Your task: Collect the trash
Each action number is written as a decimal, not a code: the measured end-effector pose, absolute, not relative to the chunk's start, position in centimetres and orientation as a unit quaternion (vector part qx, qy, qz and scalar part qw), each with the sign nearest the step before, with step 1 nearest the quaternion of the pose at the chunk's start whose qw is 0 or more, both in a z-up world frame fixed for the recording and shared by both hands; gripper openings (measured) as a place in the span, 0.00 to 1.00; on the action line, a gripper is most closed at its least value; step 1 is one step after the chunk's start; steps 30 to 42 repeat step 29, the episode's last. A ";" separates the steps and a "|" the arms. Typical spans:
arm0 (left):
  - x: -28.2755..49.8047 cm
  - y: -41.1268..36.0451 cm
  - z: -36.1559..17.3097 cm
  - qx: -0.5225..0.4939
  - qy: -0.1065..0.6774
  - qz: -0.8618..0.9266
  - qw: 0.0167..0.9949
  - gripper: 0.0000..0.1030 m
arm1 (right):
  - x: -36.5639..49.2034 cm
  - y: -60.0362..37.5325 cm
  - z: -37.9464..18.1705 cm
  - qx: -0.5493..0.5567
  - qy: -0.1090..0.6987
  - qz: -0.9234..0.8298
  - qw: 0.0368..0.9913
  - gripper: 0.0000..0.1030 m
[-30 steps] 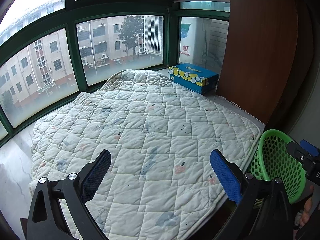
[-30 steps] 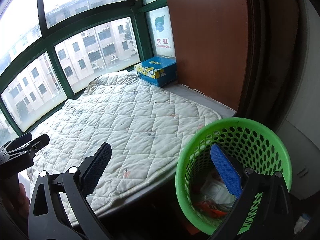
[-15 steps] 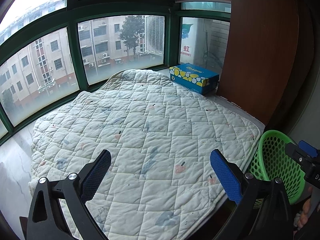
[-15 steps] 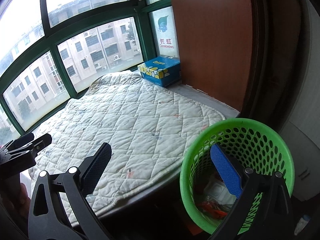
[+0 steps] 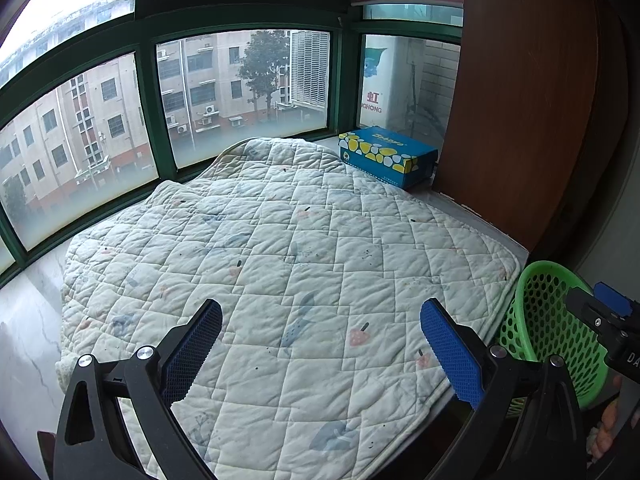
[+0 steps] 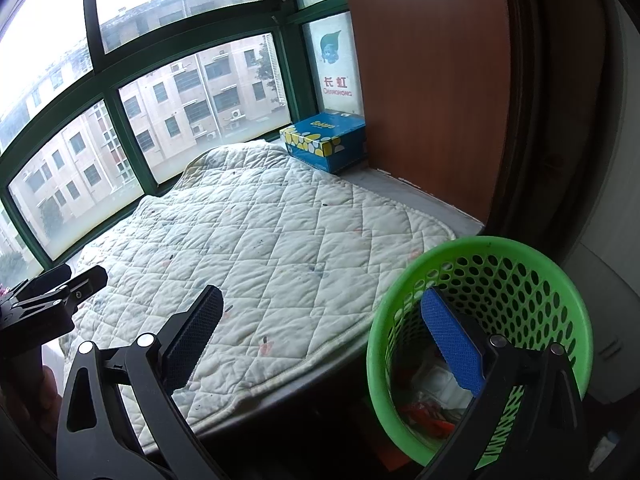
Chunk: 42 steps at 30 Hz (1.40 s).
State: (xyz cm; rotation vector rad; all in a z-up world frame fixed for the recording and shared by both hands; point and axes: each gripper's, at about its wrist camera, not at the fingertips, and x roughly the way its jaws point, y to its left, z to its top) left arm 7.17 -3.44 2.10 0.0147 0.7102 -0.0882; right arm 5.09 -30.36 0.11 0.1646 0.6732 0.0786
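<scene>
Green plastic, full of round holes: that is the basket (image 6: 478, 344) standing just off the right-hand corner of the window ledge (image 6: 424, 204), below its edge. Inside it I can see the trash (image 6: 430, 398), white crumpled wrappers and some red-orange scraps lying at the bottom. My right claw (image 6: 322, 332) is spread wide and carries nothing; its blue finger (image 6: 450, 344) hangs over the basket's mouth, its dark finger (image 6: 196, 334) over the quilt's near edge. My left claw (image 5: 320, 344) is just as wide and just as empty, poised above the near edge of the quilted pad (image 5: 280, 280) that covers most of the ledge. At the far right corner of the ledge, against the brown wooden panel (image 5: 516, 92), sits a blue tissue box (image 5: 386, 156), touching the pad's far edge
</scene>
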 end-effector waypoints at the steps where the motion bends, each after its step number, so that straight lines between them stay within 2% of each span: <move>1: 7.2 -3.5 2.1 0.007 0.348 -0.043 0.936 0.93 | 5.1 -30.4 0.1 0.081 0.330 0.039 0.940 0.95; 42: 7.0 -3.8 1.9 0.008 0.343 -0.031 0.939 0.93 | 5.3 -29.6 -0.1 0.079 0.333 0.048 0.938 0.95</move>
